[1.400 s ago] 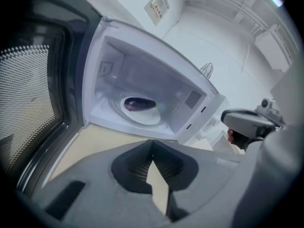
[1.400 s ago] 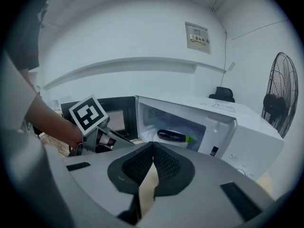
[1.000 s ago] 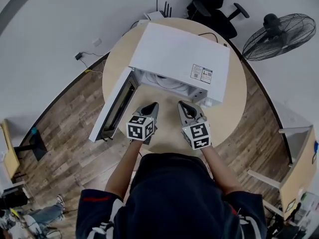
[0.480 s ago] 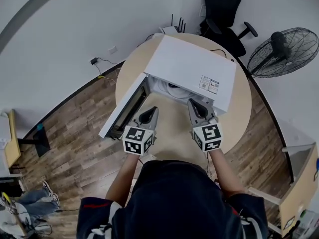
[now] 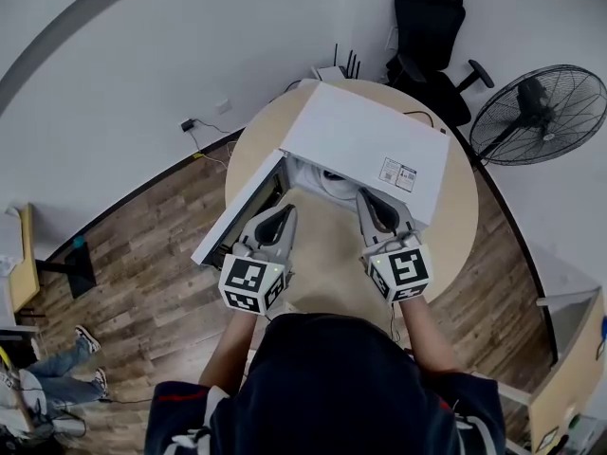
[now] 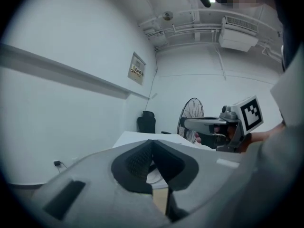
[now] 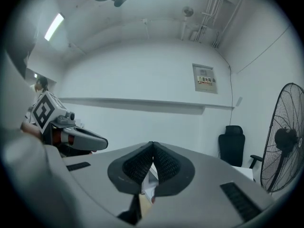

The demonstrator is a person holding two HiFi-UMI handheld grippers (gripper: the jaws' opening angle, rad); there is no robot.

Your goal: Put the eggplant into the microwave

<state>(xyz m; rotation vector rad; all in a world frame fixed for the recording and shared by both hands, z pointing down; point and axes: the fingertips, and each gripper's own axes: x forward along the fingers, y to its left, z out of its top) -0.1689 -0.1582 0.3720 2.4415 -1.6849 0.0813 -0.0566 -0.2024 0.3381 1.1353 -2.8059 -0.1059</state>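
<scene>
The white microwave stands on the round wooden table with its door swung open to the left. A white turntable shows in the cavity. No eggplant shows in any view. My left gripper is held in the air before the open door, jaws shut and empty, its tips meeting. My right gripper hovers level in front of the cavity's right side, also shut with nothing in it. Each gripper shows in the other's view: the right gripper, the left gripper.
A black office chair and a standing fan are behind the table at the right. A white wall curves behind the table. Wooden floor surrounds it, with a cable and plug by the wall.
Both grippers have risen toward the head camera and now point more level. They stay shut and empty. The microwave has not changed.
</scene>
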